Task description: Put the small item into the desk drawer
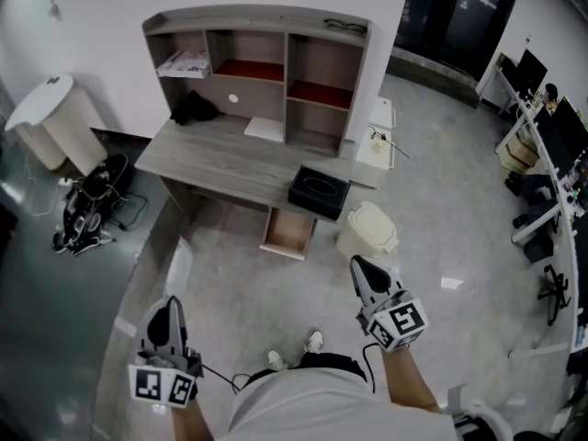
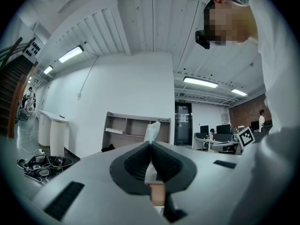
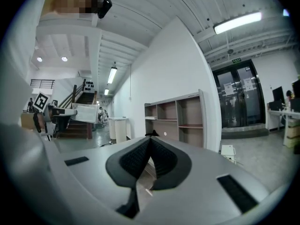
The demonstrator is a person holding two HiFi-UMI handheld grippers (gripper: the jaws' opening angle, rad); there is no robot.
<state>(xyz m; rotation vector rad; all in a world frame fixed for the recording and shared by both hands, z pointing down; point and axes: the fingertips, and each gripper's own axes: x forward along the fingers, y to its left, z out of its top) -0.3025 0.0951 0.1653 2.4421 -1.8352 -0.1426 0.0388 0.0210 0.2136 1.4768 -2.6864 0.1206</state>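
While I stand back from the bench [image 1: 220,159], drawer [image 1: 287,232] open beneath it, left tool [image 1: 168,304] jaws pressed together, empty, right tool [image 1: 359,264] likewise.

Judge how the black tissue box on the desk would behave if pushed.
Flat-based and boxy, the black tissue box probably slides rather than rolls. Sitting at the front edge of the desk, it could fall off.
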